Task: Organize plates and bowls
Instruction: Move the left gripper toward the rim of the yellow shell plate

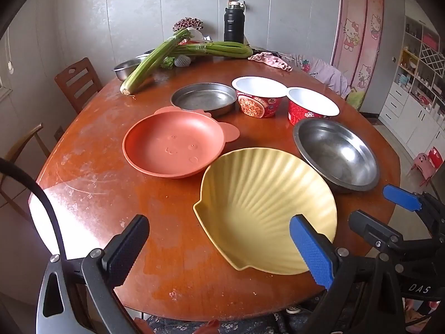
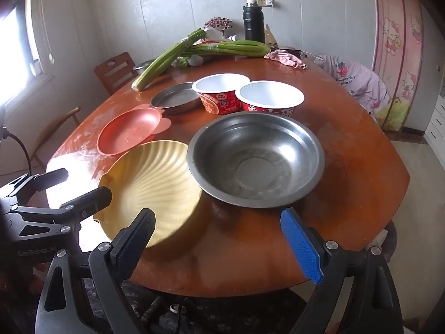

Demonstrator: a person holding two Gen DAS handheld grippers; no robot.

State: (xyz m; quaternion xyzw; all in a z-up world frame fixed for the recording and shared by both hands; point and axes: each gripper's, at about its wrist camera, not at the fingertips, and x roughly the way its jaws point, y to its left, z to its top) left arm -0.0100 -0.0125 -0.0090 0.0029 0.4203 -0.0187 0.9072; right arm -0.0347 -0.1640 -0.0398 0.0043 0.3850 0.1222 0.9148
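A yellow shell-shaped plate [image 1: 267,208] [image 2: 150,186] lies near the table's front edge. A pink bear plate [image 1: 172,144] [image 2: 128,132] lies behind it to the left. A steel bowl [image 1: 336,154] [image 2: 256,158] sits to the right, its rim over the yellow plate's edge. A shallow steel pan [image 1: 204,98] [image 2: 175,97] and two red noodle bowls [image 1: 258,97] [image 2: 271,96] stand farther back. My left gripper [image 1: 219,247] is open above the front edge, by the yellow plate. My right gripper [image 2: 219,240] is open, empty, in front of the steel bowl.
Celery bunches [image 1: 155,58], a black flask [image 1: 233,25], a pink cloth [image 1: 271,59] and another steel bowl [image 1: 126,68] crowd the far side of the round wooden table [image 1: 111,194]. Wooden chairs [image 1: 78,80] stand at the left. A cable [image 1: 36,192] hangs at the left.
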